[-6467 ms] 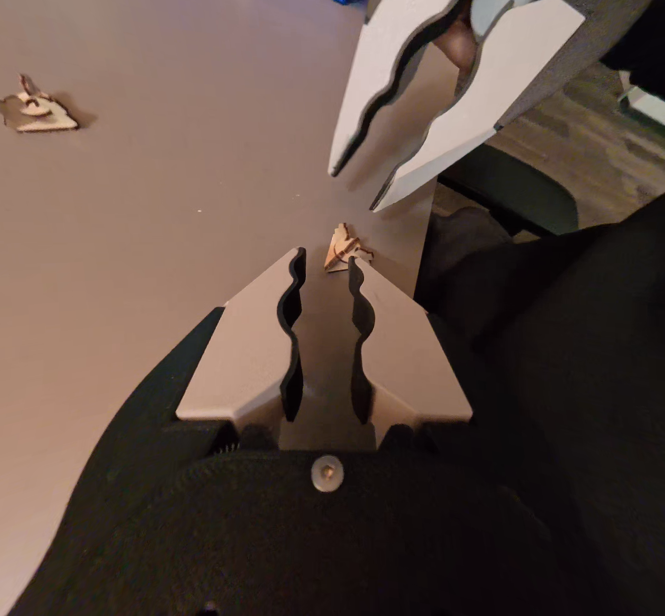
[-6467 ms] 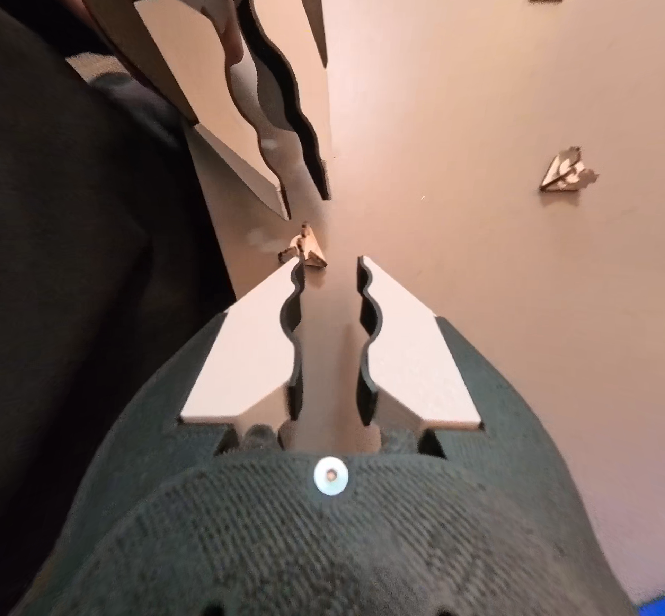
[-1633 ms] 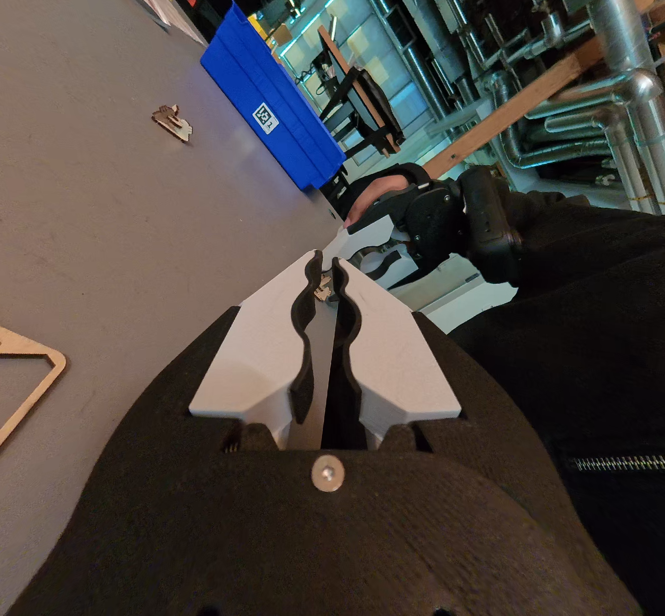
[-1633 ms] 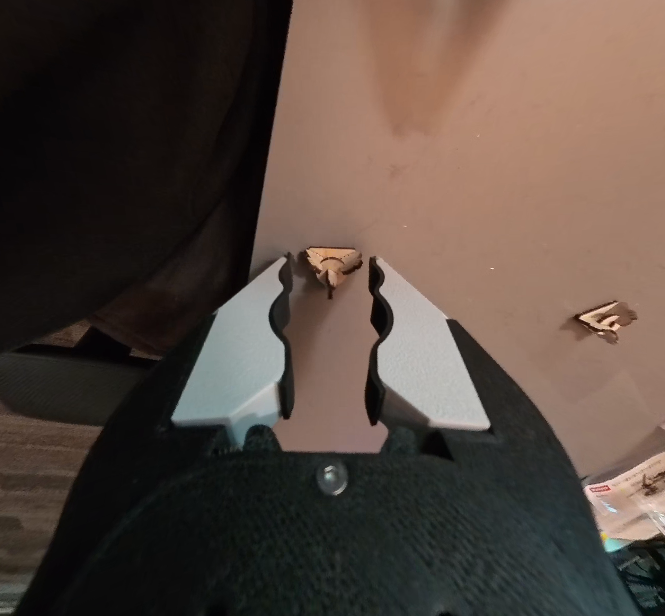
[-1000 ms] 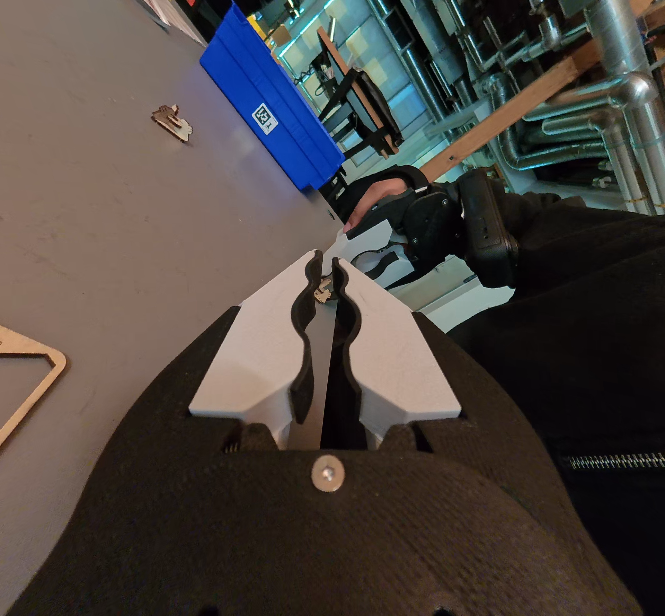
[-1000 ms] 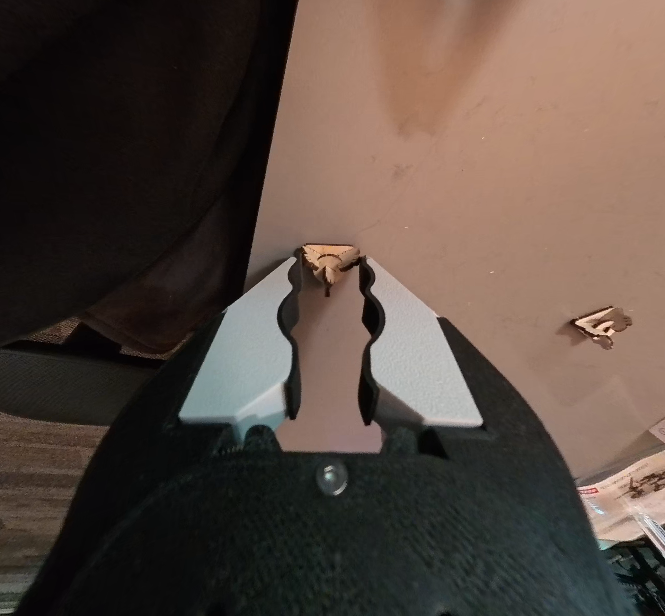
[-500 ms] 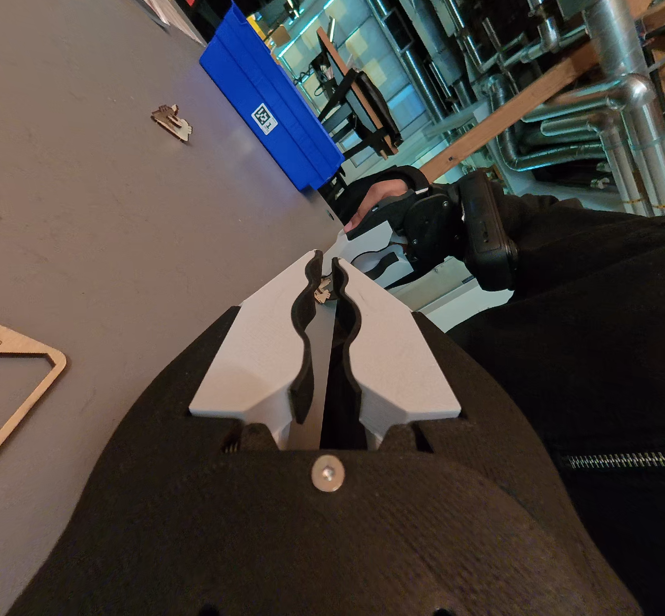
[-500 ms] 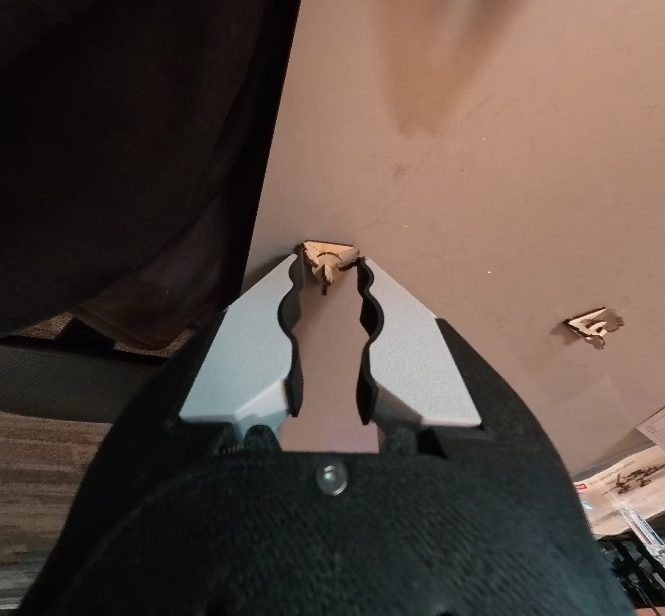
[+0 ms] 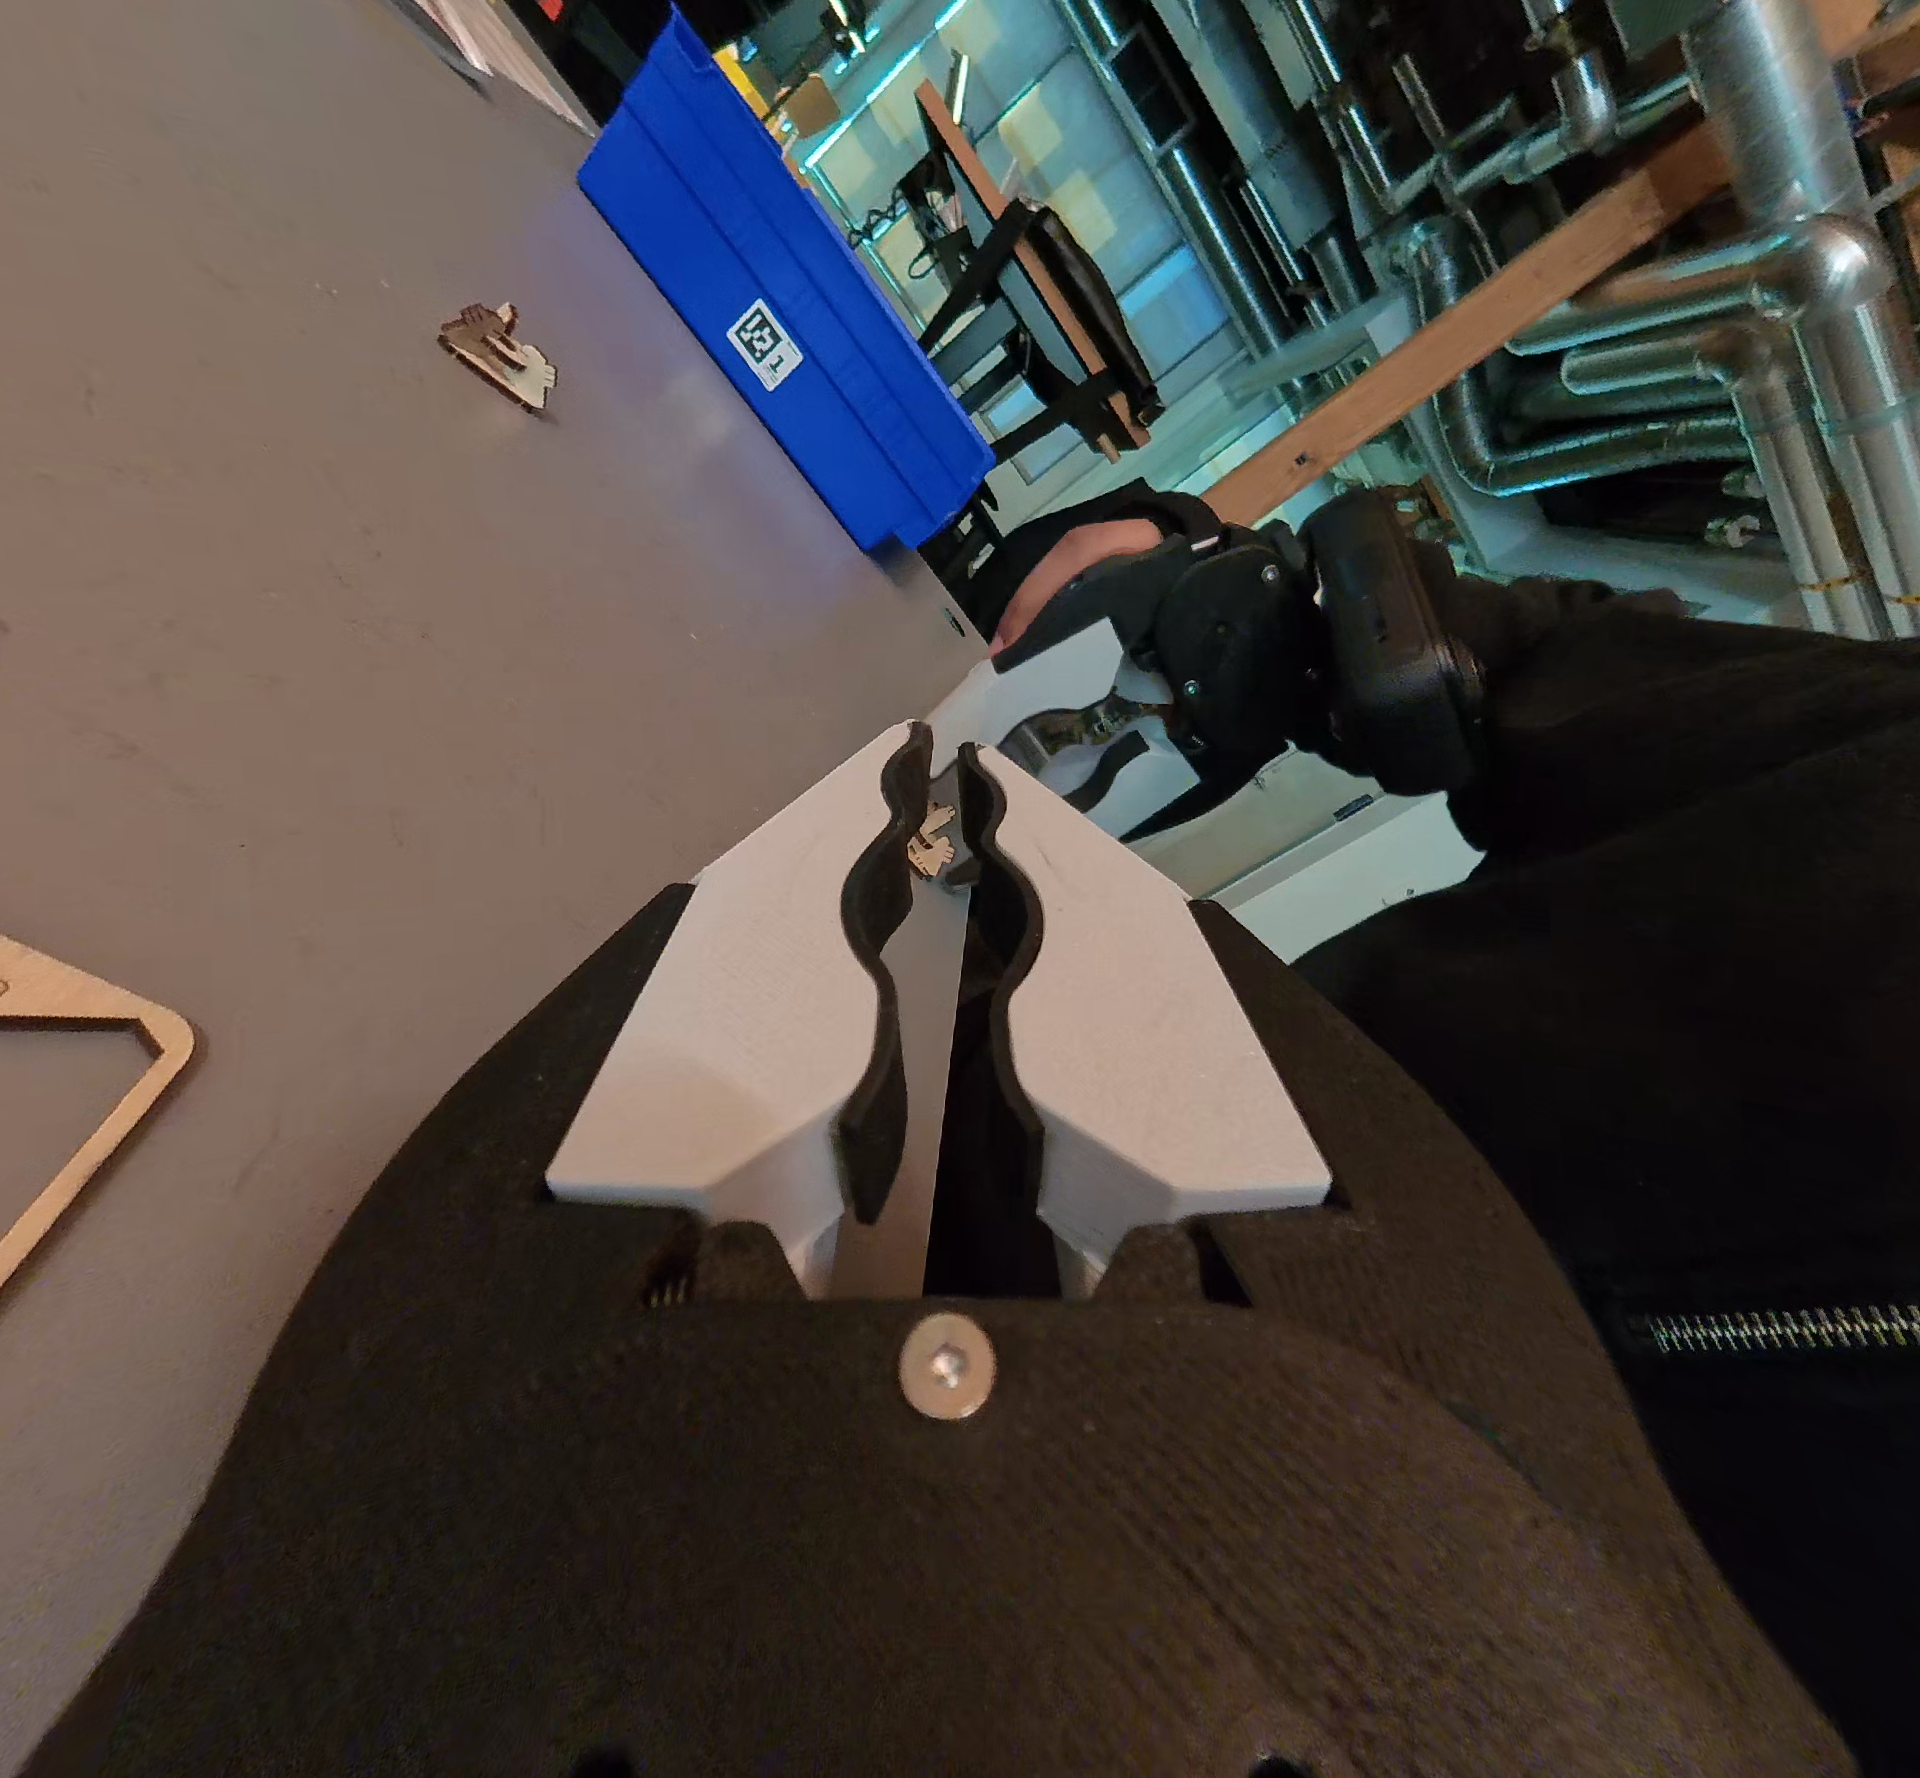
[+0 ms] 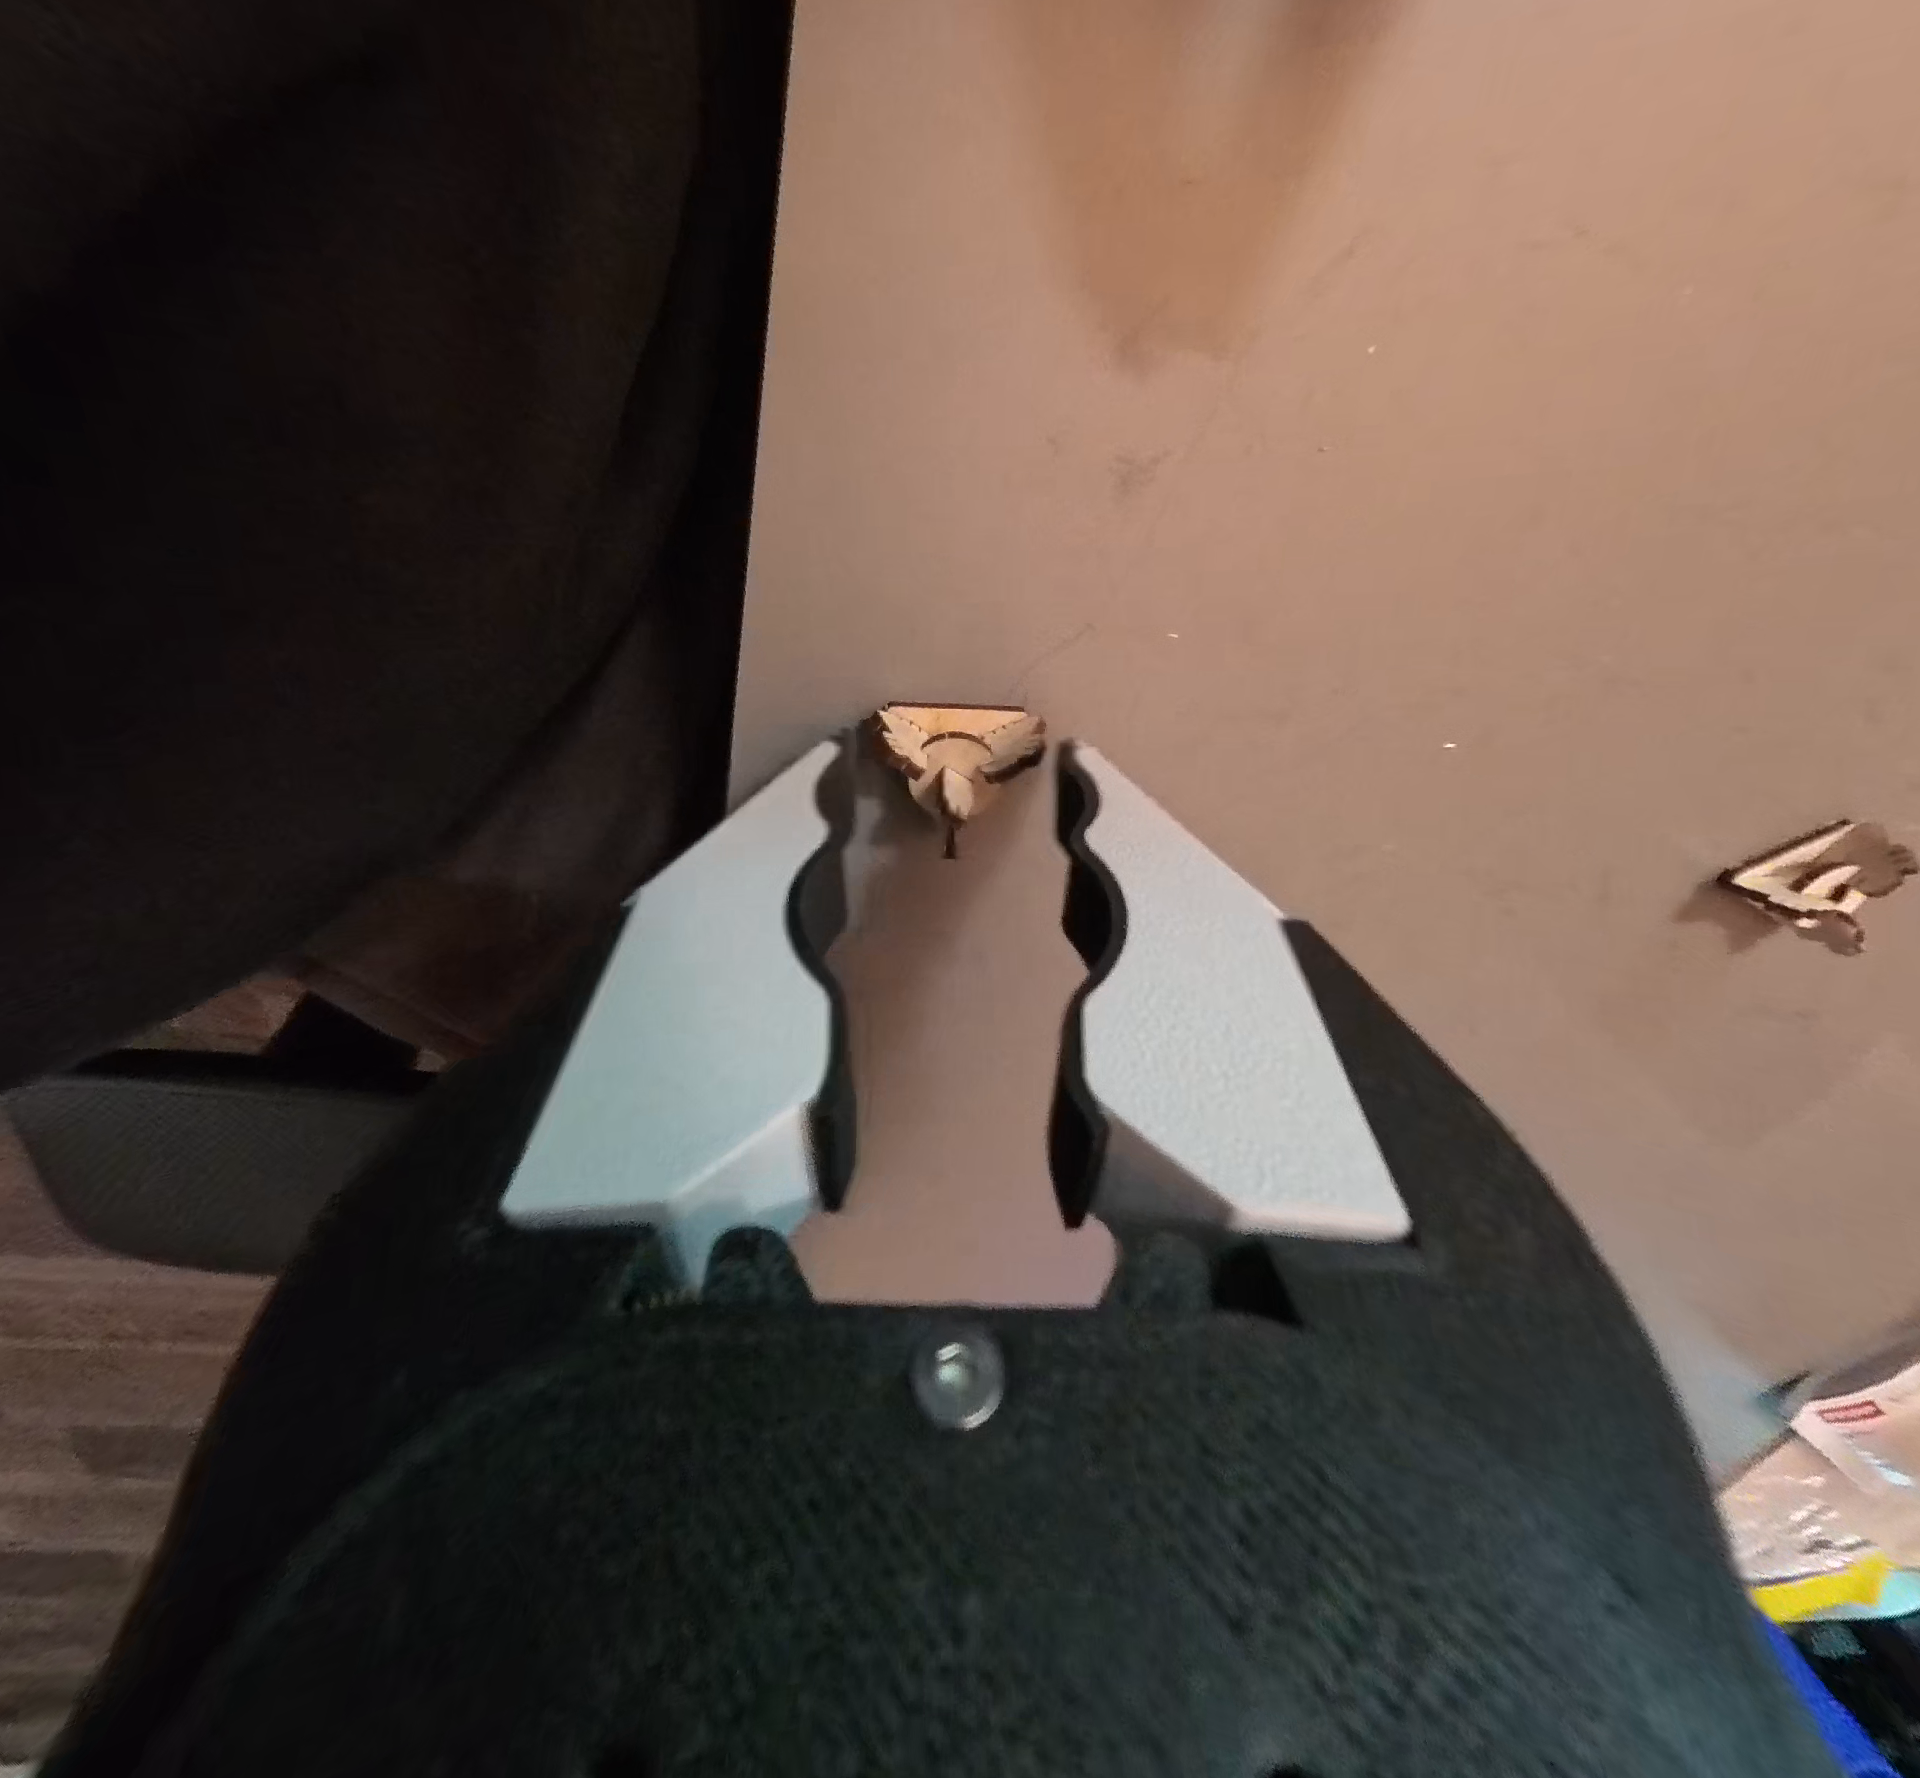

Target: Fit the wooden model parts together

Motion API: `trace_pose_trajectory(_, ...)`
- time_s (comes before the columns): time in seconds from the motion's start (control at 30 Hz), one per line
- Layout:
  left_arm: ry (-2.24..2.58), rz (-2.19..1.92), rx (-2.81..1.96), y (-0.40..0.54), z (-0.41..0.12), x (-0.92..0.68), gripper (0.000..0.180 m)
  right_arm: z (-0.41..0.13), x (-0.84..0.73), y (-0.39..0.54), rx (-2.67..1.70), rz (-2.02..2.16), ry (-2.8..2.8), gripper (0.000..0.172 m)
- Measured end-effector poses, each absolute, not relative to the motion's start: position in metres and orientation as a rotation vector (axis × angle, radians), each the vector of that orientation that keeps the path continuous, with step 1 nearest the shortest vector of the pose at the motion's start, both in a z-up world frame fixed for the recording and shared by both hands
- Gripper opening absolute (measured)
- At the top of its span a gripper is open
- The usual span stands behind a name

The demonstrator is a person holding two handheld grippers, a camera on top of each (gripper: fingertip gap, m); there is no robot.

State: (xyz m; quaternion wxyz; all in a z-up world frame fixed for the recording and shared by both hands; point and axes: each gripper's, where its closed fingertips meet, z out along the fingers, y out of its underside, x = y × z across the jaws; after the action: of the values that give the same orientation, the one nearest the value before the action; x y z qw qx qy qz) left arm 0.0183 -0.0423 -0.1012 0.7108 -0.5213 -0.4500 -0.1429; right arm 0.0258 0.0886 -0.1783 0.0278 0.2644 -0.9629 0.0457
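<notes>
Our right gripper (image 10: 951,757) stands open around the wooden bird piece (image 10: 954,754) at frame centre, near the table edge (image 10: 764,585); a nudge could knock it off. Our left gripper (image 9: 940,760) is closed, empty.

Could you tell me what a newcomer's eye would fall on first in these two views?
Probably the small wooden bird piece near the table edge, standing between the right gripper's open fingers, which do not touch it. Next, the bright blue bin at the table's far side in the left wrist view, with another wooden piece lying before it. The left gripper is nearly shut, the bird piece seen beyond its fingers.
</notes>
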Motion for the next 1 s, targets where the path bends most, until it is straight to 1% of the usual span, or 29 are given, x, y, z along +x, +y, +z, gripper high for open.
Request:
trace_pose_trajectory(0.03,-0.998,-0.317,-1.156,-0.042,-0.101,0.018,0.003,-0.177,0.026,0.088,0.791,0.150,-2.987,0.049)
trace_pose_trajectory(0.07,-0.999,-0.316,-1.156,-0.042,-0.101,0.018,0.003,-0.174,0.026,0.086,0.761,0.177,-3.003,0.053)
trace_pose_trajectory(0.17,-1.000,-0.314,-1.157,-0.042,-0.101,0.018,0.003,-0.159,0.023,0.074,0.639,0.305,-3.037,0.052)
trace_pose_trajectory(0.27,-1.001,-0.313,-1.157,-0.042,-0.102,0.018,0.003,-0.146,0.016,0.070,0.513,0.375,-3.066,0.033)
trace_pose_trajectory(0.33,-1.002,-0.312,-1.157,-0.042,-0.102,0.018,0.003,-0.143,0.014,0.070,0.451,0.399,-3.081,0.000)
trace_pose_trajectory(0.47,-1.004,-0.311,-1.158,-0.042,-0.102,0.018,0.003,-0.154,0.012,0.080,0.455,0.264,-3.054,0.000)
trace_pose_trajectory(0.67,-1.004,-0.309,-1.159,-0.042,-0.102,0.018,0.003,-0.162,0.021,0.084,0.481,0.189,-3.104,0.000)
trace_pose_trajectory(0.87,-1.004,-0.314,-1.157,-0.043,-0.102,0.018,0.003,-0.165,0.022,0.087,0.513,0.155,-3.100,0.000)
trace_pose_trajectory(1.0,-1.003,-0.313,-1.156,-0.043,-0.102,0.018,0.003,-0.160,0.021,0.083,0.457,0.193,-3.110,0.000)
